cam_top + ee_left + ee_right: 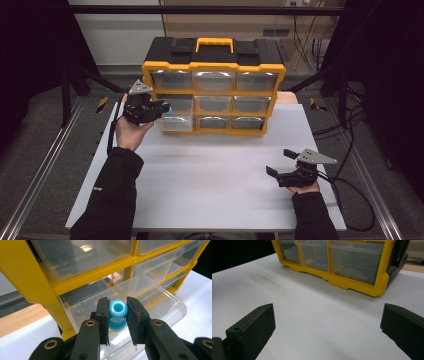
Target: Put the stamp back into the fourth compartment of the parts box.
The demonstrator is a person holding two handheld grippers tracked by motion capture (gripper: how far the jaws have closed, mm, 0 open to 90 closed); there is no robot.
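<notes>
- The light blue spool (117,315) sits pinched between the two pads of my left tongs (117,323), its hole facing up, held over the pulled-out clear drawer (160,302).
- That drawer juts from the lower left of the yellow organizer (214,85); its front wall lies just beyond the spool.
- Closed clear drawers fill the rows above and beside it, with a yellow frame bar right overhead.
- My right tongs (282,162) rest near the counter (210,175) edge, well apart from the organizer, spread wide and holding nothing.
</notes>
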